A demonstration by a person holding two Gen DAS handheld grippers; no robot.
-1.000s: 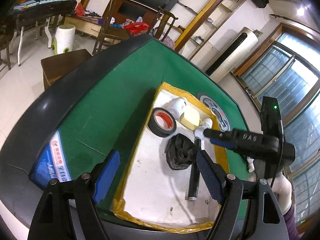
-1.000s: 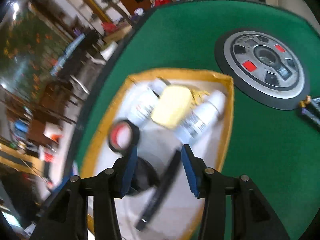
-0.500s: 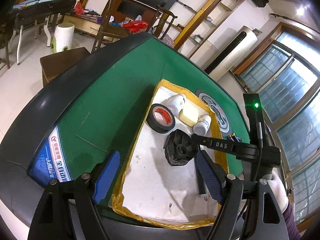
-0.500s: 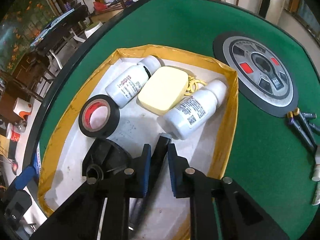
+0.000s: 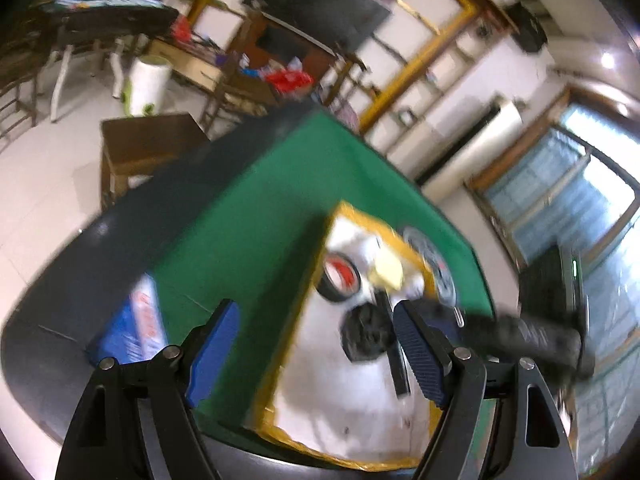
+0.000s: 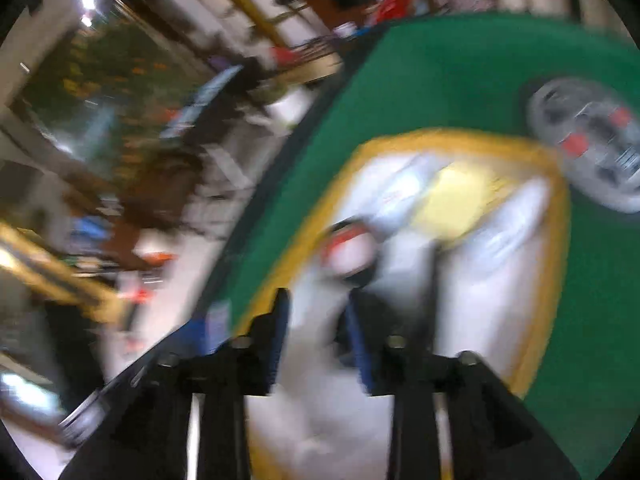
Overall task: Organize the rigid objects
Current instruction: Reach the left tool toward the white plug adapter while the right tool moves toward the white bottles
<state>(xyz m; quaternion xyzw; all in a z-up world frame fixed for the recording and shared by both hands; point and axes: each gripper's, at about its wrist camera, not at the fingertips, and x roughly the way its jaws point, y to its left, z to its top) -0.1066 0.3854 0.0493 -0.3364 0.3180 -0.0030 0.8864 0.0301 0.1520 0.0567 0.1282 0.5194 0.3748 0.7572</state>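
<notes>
Step in hand: sorting hard items into the tray (image 5: 400, 240), a white-lined box with a yellow rim on the green table (image 5: 256, 216); the black rod (image 5: 396, 344) lies loose inside it, so I judge this a pause between one placement and the next pick.
Left gripper (image 5: 316, 354): fingers wide apart, nothing between them, hovering above the tray's near left corner.
Right gripper (image 6: 318, 336): fingers apart with a clear gap, nothing gripped; it hangs over the tray's near end. From the left wrist view its black body reaches in from the right, above the rod.
Tray contents: a roll of black tape (image 5: 340, 278) with a red core, a pale yellow block (image 5: 388, 272), two white bottles either side of it (one at (image 6: 404, 188), badly smeared), a black round part (image 5: 366, 336) just beside the rod.
Outside the tray: a grey round disc (image 6: 592, 144) with red marks, on the green cloth just beyond the tray's far right corner.
Image quality: both views are blurred, the right wrist one heavily; small items on the cloth cannot be made out.
Next move, as a judgement: take the right gripper clear of the tray towards whatever loose item is left on the cloth, line the open fingers across it, then close.
What it calls for: lifting high enough to clear the yellow rim and not knocking the rod or bottles.
</notes>
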